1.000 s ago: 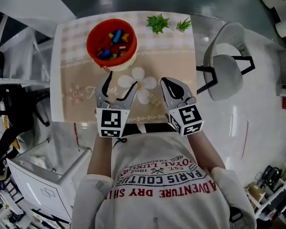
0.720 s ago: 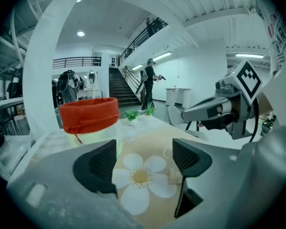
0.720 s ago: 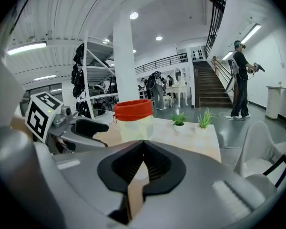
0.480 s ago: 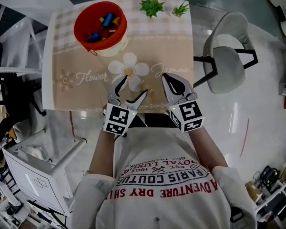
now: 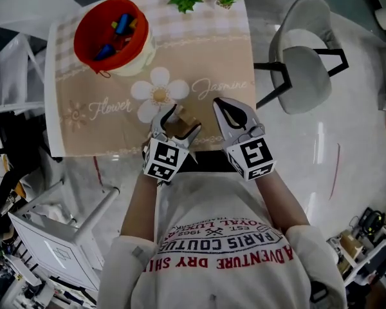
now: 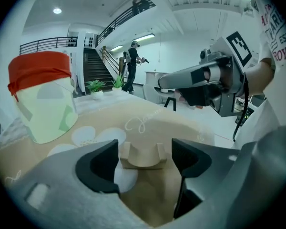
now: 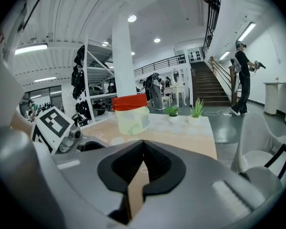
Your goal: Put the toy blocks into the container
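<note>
Left claw (image 5: pixel 183 119) spread around an arch-shaped toy block (image 6: pixel 140 155); right claw (image 5: pixel 219 104) pressed together, holding nothing.
The wooden block rests on the surface (image 5: pixel 212 56) near its front edge, between the left jaws, and contact cannot be confirmed. The container (image 6: pixel 47 111), red-rimmed, stands at the far left corner, well apart, with coloured toy blocks (image 5: pixel 114 34) inside. The right claw hovers just beside the left.
</note>
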`<action>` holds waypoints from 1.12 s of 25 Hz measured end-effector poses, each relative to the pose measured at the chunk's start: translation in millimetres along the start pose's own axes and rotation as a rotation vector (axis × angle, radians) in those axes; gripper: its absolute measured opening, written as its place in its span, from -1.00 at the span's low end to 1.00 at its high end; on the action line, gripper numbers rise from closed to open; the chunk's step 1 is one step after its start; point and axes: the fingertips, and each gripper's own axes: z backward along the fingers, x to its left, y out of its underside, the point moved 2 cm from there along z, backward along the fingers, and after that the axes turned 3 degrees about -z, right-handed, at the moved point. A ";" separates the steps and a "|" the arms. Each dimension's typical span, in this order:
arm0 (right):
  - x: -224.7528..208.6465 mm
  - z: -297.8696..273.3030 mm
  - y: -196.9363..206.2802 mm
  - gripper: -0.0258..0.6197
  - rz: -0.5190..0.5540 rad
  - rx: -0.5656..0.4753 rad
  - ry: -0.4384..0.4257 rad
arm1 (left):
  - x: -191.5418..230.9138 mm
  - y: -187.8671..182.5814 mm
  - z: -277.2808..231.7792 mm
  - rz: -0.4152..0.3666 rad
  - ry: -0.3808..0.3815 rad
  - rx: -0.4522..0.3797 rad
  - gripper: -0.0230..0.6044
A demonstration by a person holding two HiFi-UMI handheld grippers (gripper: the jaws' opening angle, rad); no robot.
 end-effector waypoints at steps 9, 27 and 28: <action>-12.6 6.5 12.4 -0.92 -0.025 0.028 0.038 | 0.5 10.7 -12.2 -0.024 -0.012 0.065 0.06; 21.8 -11.0 -63.1 -0.92 0.063 -0.055 -0.013 | 74.2 -83.3 75.5 -0.012 -0.223 -0.192 0.06; 24.4 -13.7 -70.4 -0.92 0.069 -0.066 -0.016 | 80.6 -92.0 82.4 -0.015 -0.229 -0.215 0.06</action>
